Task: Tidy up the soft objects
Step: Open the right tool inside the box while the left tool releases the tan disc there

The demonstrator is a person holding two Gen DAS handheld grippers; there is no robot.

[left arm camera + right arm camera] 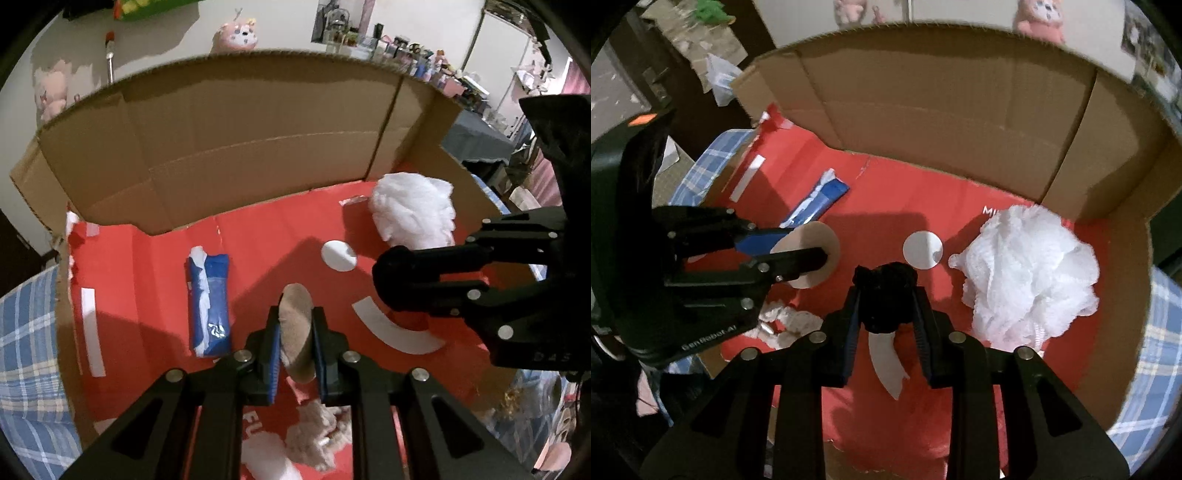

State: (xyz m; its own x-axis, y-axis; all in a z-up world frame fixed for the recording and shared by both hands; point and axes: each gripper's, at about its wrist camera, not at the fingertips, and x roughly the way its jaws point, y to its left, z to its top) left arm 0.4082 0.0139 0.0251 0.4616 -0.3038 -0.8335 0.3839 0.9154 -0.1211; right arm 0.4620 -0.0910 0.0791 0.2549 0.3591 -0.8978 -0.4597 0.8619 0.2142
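Red cardboard box floor (258, 236) is the drop zone, where the left gripper (295, 332) is clamped tight on a tan round pad (295, 325) and the right gripper (886, 295) pinches a black fuzzy thing (884, 295), though both are edge-on grips, so either could slip or roll away near the white mesh pouf (1027, 273); only "GenRobot.AI" is readable.

2 wrist fisheyes, both angled steeply down, close over red box floor (258, 236); shared: white mesh puff (1027, 273), white circle (338, 255) (each also catches other gripper).
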